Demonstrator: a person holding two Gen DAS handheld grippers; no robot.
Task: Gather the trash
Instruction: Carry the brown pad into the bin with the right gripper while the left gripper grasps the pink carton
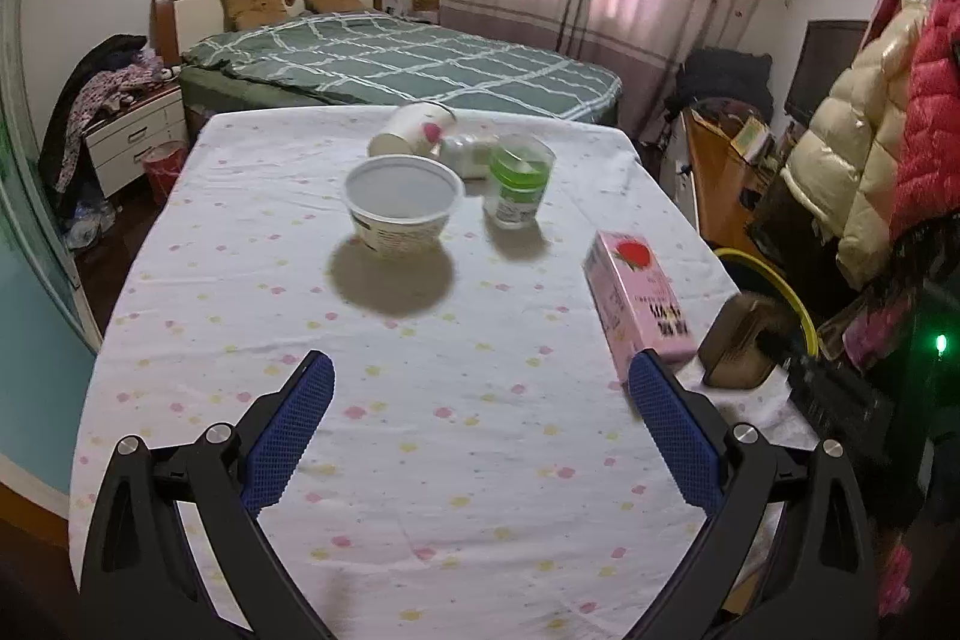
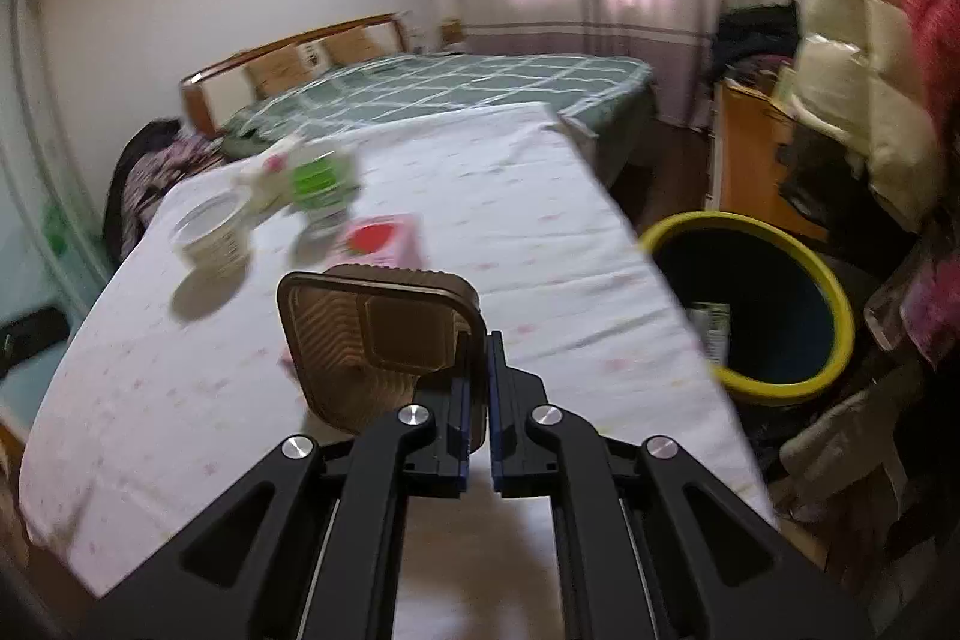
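My right gripper point(image 2: 477, 358) is shut on the edge of a brown square plastic tray point(image 2: 378, 340) and holds it above the table; the tray also shows in the left wrist view point(image 1: 741, 346). My left gripper point(image 1: 480, 388) is open and empty above the table's near part. On the white flowered tablecloth point(image 1: 420, 400) lie a pink strawberry carton point(image 1: 636, 292), a white bowl tub point(image 1: 402, 205), a clear cup with a green label point(image 1: 519, 181) and a tipped paper cup point(image 1: 414, 130). A dark bin with a yellow rim point(image 2: 756, 298) stands right of the table.
A bed with a green checked cover point(image 1: 390, 58) stands behind the table. Hanging puffy coats point(image 1: 888, 118) and a wooden cabinet point(image 2: 750, 154) crowd the right side. A white nightstand point(image 1: 132, 136) and a red bin point(image 1: 162, 166) are at the left.
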